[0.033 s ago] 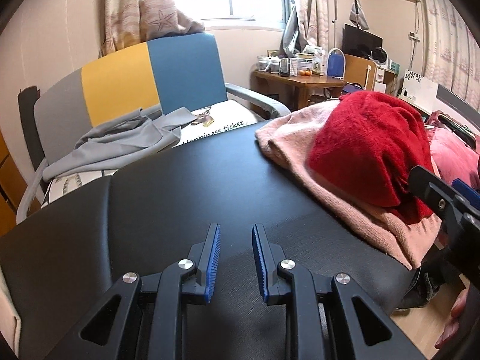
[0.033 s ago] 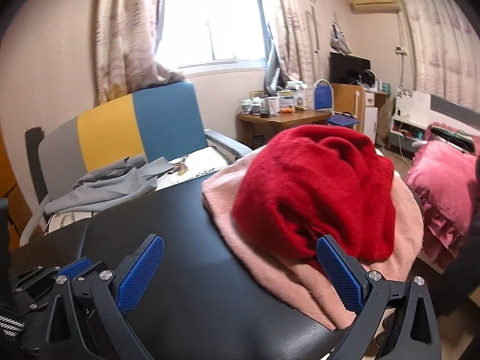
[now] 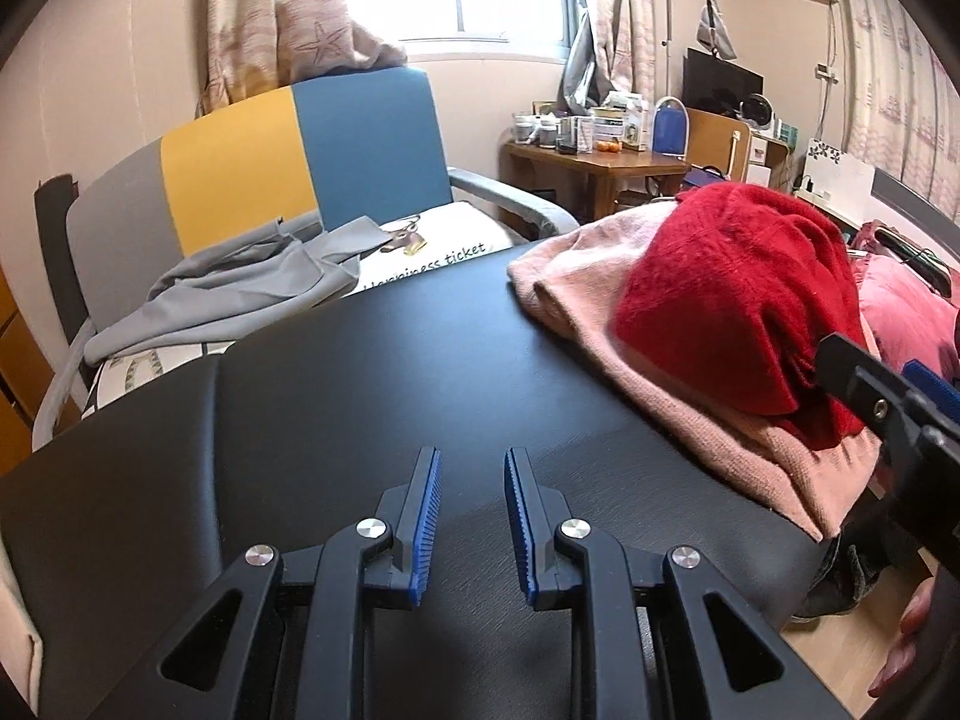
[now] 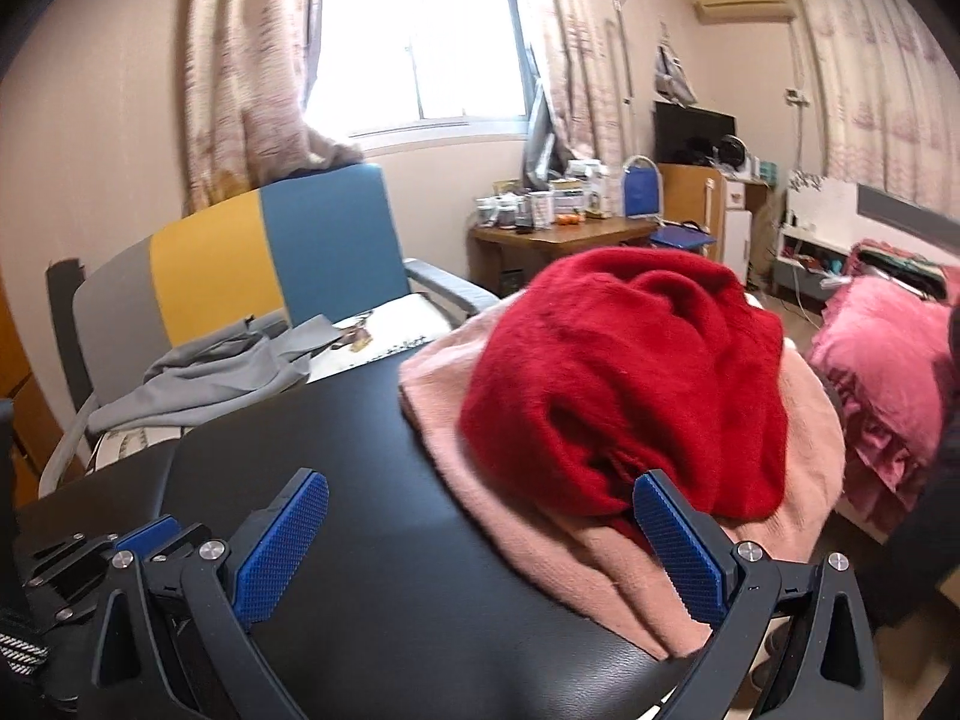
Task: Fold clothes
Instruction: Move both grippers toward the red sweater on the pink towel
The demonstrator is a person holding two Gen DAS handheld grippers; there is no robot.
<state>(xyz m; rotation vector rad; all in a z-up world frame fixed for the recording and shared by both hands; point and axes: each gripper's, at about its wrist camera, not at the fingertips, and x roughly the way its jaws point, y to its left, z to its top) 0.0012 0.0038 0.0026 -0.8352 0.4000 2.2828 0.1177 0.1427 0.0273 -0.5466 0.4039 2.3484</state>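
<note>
i am holding my right gripper (image 4: 480, 531) spread wide, one pad at the near edge of the red sweater (image 4: 630, 384), which is lying bunched on the pink garment (image 4: 600, 576) at the right of the black table (image 4: 390, 480). my left gripper (image 3: 471, 519) is hovering over bare table, its jaws narrowly parted and empty. i am judging a grab at the red hem likeliest, though this could equally be a release.

Ahead of my left gripper (image 3: 471, 483) the black table (image 3: 360, 396) lay bare, an open lane. To its right, the red sweater (image 3: 738, 300) heaped on the pink garment (image 3: 600, 312) blocked the way, crowding my right gripper (image 4: 480, 510), whose right fingertip (image 4: 660, 498) sat against the heap.
</note>
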